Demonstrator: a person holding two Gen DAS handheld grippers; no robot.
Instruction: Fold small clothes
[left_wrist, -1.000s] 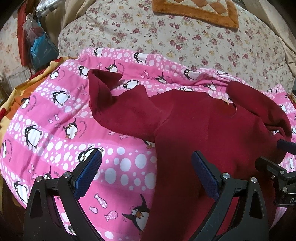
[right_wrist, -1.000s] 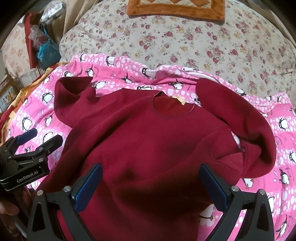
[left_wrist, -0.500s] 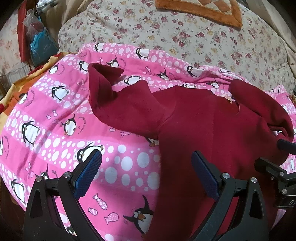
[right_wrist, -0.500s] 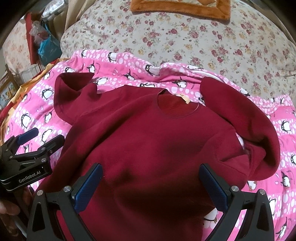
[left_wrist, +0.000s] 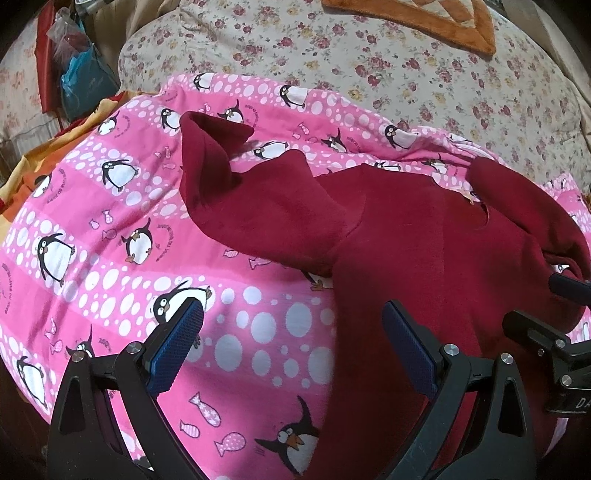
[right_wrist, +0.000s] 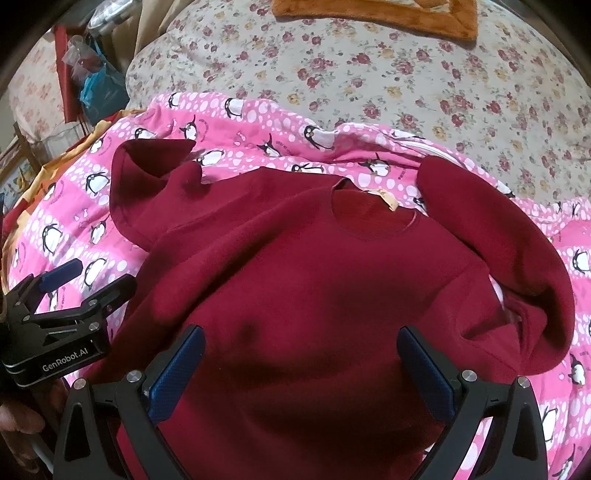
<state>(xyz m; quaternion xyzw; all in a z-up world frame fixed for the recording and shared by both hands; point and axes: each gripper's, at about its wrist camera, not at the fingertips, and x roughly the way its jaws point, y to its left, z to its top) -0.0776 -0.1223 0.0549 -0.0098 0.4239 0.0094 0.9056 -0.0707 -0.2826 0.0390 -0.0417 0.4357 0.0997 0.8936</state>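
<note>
A dark red long-sleeved sweater (right_wrist: 314, 288) lies front up on a pink penguin blanket (left_wrist: 110, 229), neck hole with a tan label (right_wrist: 386, 197) at the far side. Its left sleeve (left_wrist: 258, 206) bends up at the cuff; its right sleeve (right_wrist: 517, 251) curls back toward the body. My left gripper (left_wrist: 291, 343) is open and empty, low over the sweater's left edge and the blanket. My right gripper (right_wrist: 301, 363) is open and empty over the sweater's lower body. Each gripper shows in the other's view, the left (right_wrist: 62, 291) and the right (left_wrist: 554, 317).
A floral quilt (right_wrist: 369, 74) covers the bed behind the blanket, with an orange-edged cushion (right_wrist: 376, 18) at the far side. Plastic bags (right_wrist: 96, 85) and clutter sit at the far left. An orange and yellow cloth (left_wrist: 33, 173) edges the blanket's left side.
Both views have shifted slightly downward and closer over the sweater. Both grippers stay open; the sweater has not moved.
</note>
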